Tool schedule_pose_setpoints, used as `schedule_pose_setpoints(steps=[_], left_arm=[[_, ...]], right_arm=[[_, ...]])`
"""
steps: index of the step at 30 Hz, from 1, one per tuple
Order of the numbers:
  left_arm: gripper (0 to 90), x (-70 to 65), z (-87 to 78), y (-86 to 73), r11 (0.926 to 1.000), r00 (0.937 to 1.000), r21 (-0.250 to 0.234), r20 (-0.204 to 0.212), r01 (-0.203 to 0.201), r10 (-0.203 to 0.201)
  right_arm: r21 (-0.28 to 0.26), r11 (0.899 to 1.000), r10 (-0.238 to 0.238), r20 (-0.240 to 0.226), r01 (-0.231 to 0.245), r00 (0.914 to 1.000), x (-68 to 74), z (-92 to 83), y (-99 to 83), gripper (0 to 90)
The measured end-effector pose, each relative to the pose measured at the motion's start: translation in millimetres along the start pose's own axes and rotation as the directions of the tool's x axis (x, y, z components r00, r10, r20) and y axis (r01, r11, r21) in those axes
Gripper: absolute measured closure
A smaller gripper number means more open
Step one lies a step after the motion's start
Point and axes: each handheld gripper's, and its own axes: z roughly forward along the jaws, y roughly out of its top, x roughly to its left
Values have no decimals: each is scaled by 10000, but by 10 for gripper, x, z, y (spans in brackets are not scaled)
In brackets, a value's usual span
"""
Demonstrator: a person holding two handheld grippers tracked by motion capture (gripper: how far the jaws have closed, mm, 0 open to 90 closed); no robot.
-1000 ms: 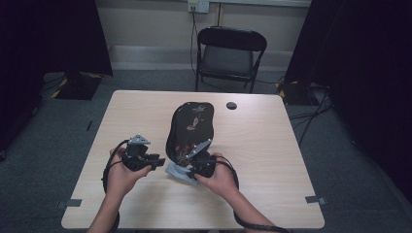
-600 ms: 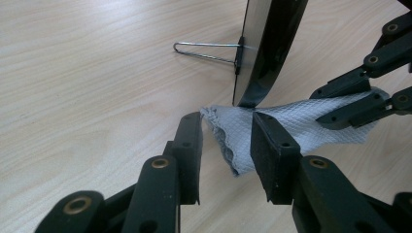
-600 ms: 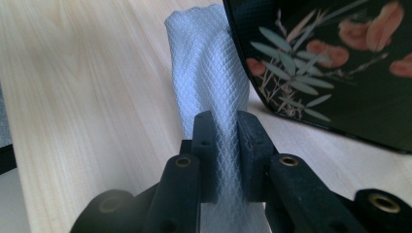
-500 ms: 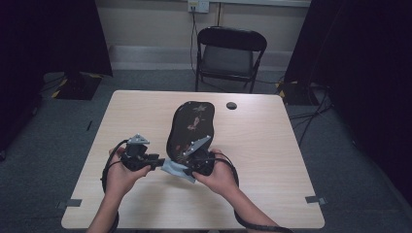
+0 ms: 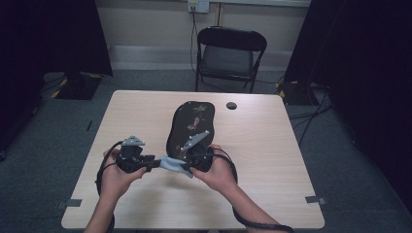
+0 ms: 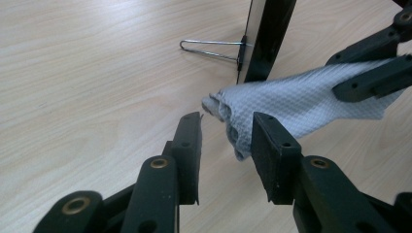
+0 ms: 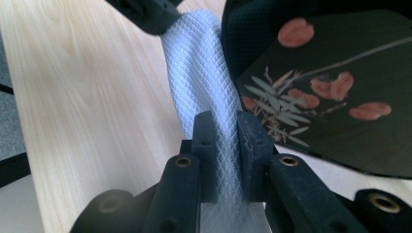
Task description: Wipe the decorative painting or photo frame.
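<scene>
Reaching toward the cloth point(image 6: 291, 104), the left hand-held gripper point(image 6: 226, 145) stands part open around its bunched end without pinching, while the right hand-held gripper point(image 7: 226, 150), clamped on the cloth, has lifted it off the tabletop point(image 5: 272, 145) beside the mirror point(image 5: 192, 124), ready for a two-handed hold.

My left hand-held gripper point(image 5: 154, 162) and right hand-held gripper point(image 5: 187, 167) are black, each topped by a grey three-cornered plate, with looping black cables. Blocky jaws carry brass-coloured pivot bushings. My forearms are bare.
</scene>
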Motion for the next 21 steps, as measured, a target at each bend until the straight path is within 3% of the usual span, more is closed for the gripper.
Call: schedule_pose_setpoints(steps=[10, 21], left_arm=[[636, 4, -18, -53, 9999, 9999, 132, -107, 43, -42], [630, -13, 36, -39, 9998, 10000, 162, -12, -70, 70]], right_arm=[[-446, 9989, -101, 48, 103, 9999, 13, -157, 187, 799], [-1000, 9949, -44, 444, 89, 9990, -65, -505, 424, 799]])
